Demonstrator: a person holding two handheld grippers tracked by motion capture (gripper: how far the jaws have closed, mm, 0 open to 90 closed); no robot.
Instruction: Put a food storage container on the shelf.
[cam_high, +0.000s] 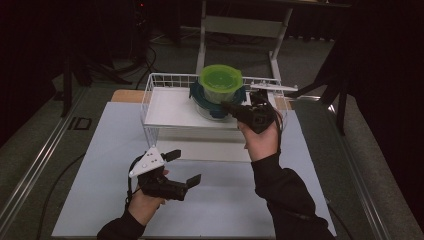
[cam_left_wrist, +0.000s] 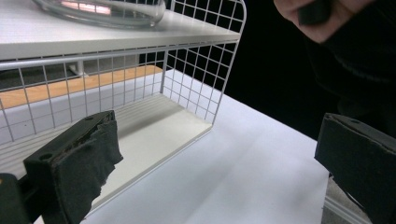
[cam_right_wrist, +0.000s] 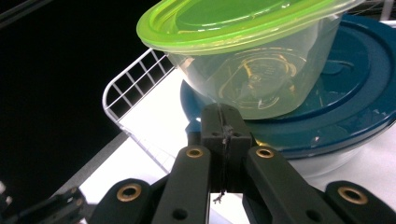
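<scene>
Right gripper (cam_right_wrist: 223, 122), jaws together, noses the blue-lidded bowl (cam_high: 216, 102) under the green-lidded tub (cam_high: 220, 82) at the rack's (cam_high: 165, 114) three o'clock; push low and slowly; left gripper (cam_high: 182, 167) idles agape.

Readable text: none in any of the three views.
Green-lidded container (cam_right_wrist: 252, 70): raised moulded marks show through its clear base, too blurred to read.
Blue-lidded container (cam_right_wrist: 355, 93): no label or print that can be made out.
Floor marking (cam_high: 80, 123): a dark rectangular outline on the floor just off the table's far left corner, resembling the letters "ID"; whether it is lettering cannot be told.
Wire rack (cam_high: 150, 92): no tag or brand visible.
</scene>
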